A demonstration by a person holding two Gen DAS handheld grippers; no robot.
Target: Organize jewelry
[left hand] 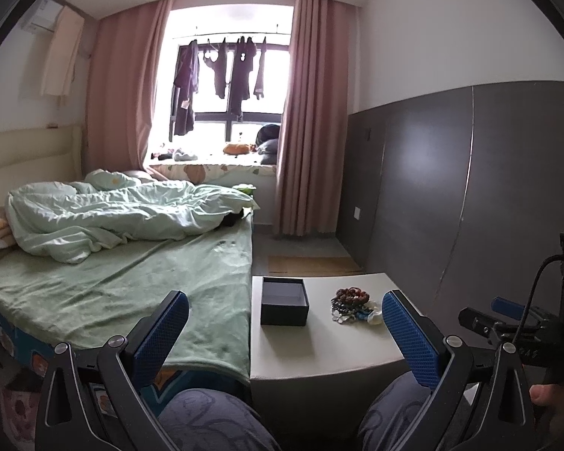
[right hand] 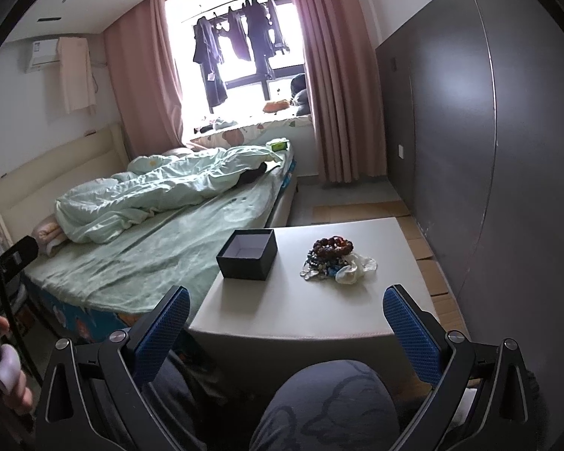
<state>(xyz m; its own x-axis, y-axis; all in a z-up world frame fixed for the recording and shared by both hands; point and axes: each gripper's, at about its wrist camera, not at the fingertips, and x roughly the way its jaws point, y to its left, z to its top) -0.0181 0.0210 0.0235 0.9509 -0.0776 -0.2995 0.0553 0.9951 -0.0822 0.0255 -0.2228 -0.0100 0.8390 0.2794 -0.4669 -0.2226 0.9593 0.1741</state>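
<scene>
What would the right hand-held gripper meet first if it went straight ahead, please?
Probably the white table, near the jewelry pile; the right hand-held gripper is open and empty, though depth is unclear.

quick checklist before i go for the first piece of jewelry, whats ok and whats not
1. Black box open, upright, nothing seen inside: ok.
2. Jewelry pile on the white table, right of the box, apart from it: ok.
3. Left tongs open, holding nothing: ok.
4. Right tongs open, holding nothing: ok.
5. Path from right tongs to pile unobstructed: ok.
6. Pieces in the pile separate, not tangled: cannot tell.
</scene>
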